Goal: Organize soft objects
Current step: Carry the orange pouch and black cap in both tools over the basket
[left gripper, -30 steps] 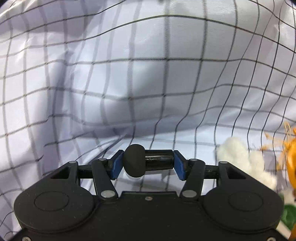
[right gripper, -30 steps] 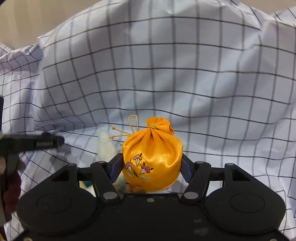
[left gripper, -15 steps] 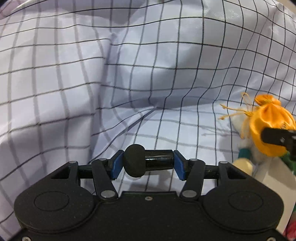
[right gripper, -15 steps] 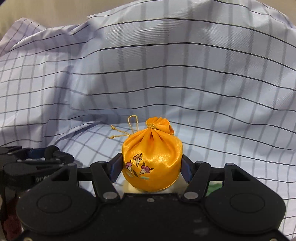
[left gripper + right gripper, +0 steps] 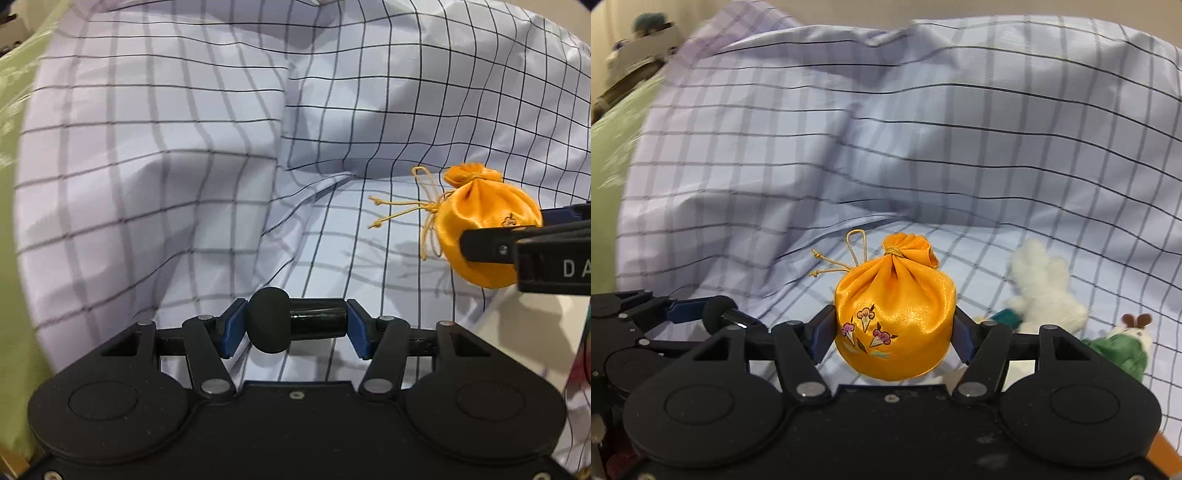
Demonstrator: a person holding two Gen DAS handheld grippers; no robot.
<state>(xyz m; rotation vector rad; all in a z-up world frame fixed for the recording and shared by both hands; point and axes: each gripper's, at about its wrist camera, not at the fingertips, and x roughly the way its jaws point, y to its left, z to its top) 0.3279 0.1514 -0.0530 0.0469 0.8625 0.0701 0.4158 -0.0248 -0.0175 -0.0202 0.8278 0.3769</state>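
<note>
My right gripper (image 5: 892, 332) is shut on an orange satin drawstring pouch (image 5: 894, 314) with small flower embroidery, held above the checked cloth. The same pouch (image 5: 484, 221) shows at the right of the left wrist view, pinched by the right gripper's black fingers (image 5: 487, 247). My left gripper (image 5: 295, 325) is shut on a small black microphone-like object (image 5: 291, 319), foam ball end at the left pad and glossy barrel at the right pad. That left gripper (image 5: 713, 314) also appears low at the left of the right wrist view.
A rumpled pale blue checked cloth (image 5: 184, 147) fills both views. A white fluffy plush (image 5: 1045, 291) and a small green-clad plush figure (image 5: 1126, 343) lie on it at the right. Yellow-green fabric (image 5: 11, 184) borders the cloth at the left.
Both grippers have travelled sideways over the cloth, still holding their objects. The white plush, earlier just behind the pouch, now lies off to the right. The cloth's left edge has come into view.
</note>
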